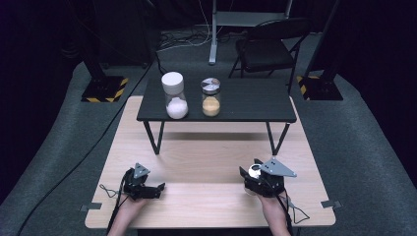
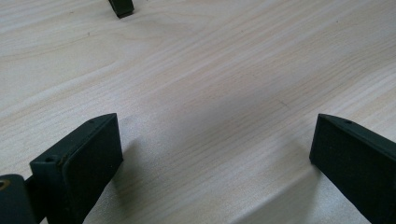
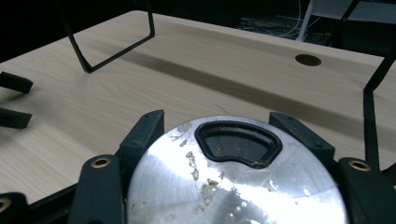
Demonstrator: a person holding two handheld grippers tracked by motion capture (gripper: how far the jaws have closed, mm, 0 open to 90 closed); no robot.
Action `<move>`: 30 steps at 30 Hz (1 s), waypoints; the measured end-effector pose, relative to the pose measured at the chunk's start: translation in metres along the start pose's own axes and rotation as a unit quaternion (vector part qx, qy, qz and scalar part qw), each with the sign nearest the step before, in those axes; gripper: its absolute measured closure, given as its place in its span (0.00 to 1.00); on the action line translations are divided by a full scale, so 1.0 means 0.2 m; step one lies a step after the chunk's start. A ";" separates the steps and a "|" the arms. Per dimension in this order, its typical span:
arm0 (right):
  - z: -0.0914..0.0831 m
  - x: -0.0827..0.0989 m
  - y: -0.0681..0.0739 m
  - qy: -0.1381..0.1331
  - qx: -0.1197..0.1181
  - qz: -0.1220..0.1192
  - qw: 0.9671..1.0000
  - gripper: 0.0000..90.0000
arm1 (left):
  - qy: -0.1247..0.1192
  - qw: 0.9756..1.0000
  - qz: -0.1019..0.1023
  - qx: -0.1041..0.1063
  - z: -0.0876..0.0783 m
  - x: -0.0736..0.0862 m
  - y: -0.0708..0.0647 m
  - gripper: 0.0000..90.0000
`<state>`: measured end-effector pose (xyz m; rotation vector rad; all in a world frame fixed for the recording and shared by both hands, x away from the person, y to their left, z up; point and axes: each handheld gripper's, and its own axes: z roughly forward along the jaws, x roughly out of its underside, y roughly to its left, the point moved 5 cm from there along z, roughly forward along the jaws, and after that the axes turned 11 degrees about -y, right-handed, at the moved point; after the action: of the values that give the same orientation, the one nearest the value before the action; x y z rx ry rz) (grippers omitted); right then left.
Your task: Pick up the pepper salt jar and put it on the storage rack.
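A: High view shows two jars on the black shelf (image 1: 246, 103). What's the right gripper (image 1: 263, 179) got?
B: Its jaws hug a silver-lidded jar (image 3: 233, 182) over the wooden table (image 1: 206, 167). Left gripper (image 1: 147, 189) rests wide open, empty. I guess it goes on the shelf next, lifted gently

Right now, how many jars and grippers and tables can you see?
Jars: 3 - white-lidded jar, jar of tan powder, silver-lidded jar clamped in the right gripper.
Grippers: 2 - right one, and the left gripper, open.
Tables: 2 - wooden table, small black table.
Total: 7
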<state>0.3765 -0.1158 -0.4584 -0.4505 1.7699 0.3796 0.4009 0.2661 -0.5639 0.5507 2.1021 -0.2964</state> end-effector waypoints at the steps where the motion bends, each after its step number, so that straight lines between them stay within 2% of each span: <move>1: 0.00 -0.01 0.00 -0.001 0.000 0.001 1.000 0.41 | 0.000 1.000 0.000 0.000 0.00 0.00 0.00 0.02; 15: 0.02 -0.17 0.00 -0.018 -0.002 -0.008 1.000 0.41 | 0.000 1.000 0.000 0.000 0.00 0.00 0.00 0.02; 30: 0.06 -0.31 0.01 -0.020 -0.009 -0.013 1.000 0.41 | 0.000 1.000 0.001 0.001 0.00 0.00 0.00 0.02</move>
<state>0.3989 -0.1018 -0.4003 -0.4749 1.7206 0.3829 0.4009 0.2660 -0.5639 0.5525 2.1018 -0.2970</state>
